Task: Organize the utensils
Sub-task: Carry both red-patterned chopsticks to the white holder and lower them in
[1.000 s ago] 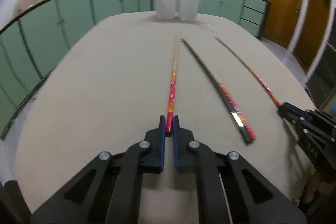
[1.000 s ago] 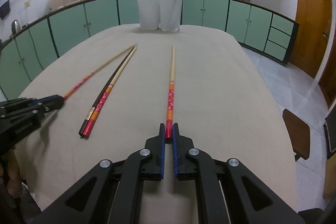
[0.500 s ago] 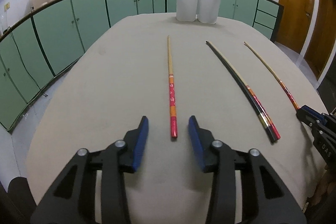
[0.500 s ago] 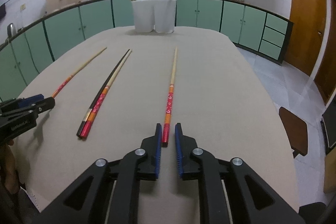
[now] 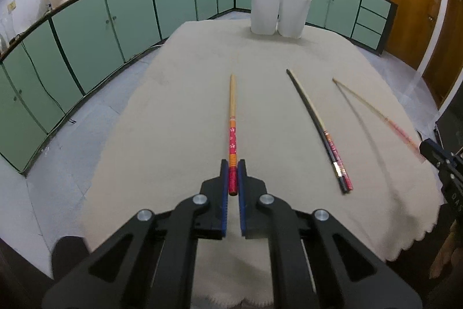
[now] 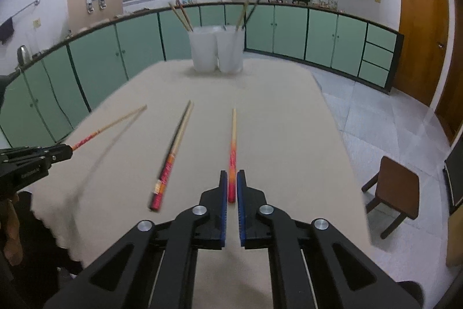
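**A:** Kitchen, green cabinets round the walls. Cloth-covered surface in the middle. What's nearest?

**B:** Left gripper, clenched on the red end of a chopstick. Bare wooden tip points away toward the far end. Its jaws have just been closing on that stick. Right gripper likewise grasps its own red-ended chopstick at the butt. Shadows under both sticks suggest they hang clear of the cloth.

**A:** Why hold at the butt?

**B:** My guess: the long free end can then be lowered tip-first into a cup.

**A:** Between them?

**B:** Pair of chopsticks, one dark, one pale with red end, lying touching on the cloth, not yet picked up. Mid-surface, right of the left gripper's stick.

**A:** Far end?

**B:** Two white cups side by side, touching. Left cup has chopsticks leaning left; right cup has some leaning right, one looks dark. Sorting rule can't be told for certain.
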Available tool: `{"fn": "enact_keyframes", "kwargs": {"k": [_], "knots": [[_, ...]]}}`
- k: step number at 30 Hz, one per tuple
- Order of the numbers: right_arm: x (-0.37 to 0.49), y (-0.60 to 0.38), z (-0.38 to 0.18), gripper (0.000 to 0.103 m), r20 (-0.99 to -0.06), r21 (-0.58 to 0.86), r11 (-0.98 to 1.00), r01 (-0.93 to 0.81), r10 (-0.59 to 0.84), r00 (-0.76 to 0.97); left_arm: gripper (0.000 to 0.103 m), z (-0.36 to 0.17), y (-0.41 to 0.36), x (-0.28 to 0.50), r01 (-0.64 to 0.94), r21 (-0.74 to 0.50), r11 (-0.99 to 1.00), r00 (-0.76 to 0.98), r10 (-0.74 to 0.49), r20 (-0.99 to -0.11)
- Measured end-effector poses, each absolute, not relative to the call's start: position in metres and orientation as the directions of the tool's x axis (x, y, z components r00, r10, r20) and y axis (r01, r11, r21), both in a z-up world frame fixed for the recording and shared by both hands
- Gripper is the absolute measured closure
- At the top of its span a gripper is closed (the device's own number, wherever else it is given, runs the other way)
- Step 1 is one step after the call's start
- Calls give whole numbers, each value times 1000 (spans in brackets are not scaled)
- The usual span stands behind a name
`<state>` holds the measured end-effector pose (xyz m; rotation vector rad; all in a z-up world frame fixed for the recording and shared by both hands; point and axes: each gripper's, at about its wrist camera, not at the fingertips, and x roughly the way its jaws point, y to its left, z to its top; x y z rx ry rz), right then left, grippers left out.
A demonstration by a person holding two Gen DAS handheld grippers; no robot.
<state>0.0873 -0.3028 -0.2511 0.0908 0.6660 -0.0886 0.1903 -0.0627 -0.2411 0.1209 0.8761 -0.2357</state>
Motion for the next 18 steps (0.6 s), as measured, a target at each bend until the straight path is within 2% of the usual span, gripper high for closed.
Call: {"fn": "enact_keyframes", "kwargs": {"k": [6, 8, 12, 15, 18], "knots": [[87, -298, -194, 96, -589, 16, 998, 67, -45, 807, 98, -193, -57, 183, 286, 4, 958, 640, -188, -745], [89, -300, -192, 96, -577, 2, 998, 55, -44, 816, 98, -188, -57, 182, 291, 13, 957, 660, -191, -727], [85, -301, -243, 94, -617, 62, 997, 38, 9, 787, 98, -206, -54, 183, 284, -8, 959, 646, -198, -737], [80, -294, -289, 84, -648, 59, 997, 42, 6, 762, 98, -217, -51, 184, 281, -34, 959, 638, -212, -740], [81, -297, -316, 83, -669, 66, 994, 89, -22, 743, 98, -224, -50, 183, 278, -27, 960, 655, -210, -726]]}}
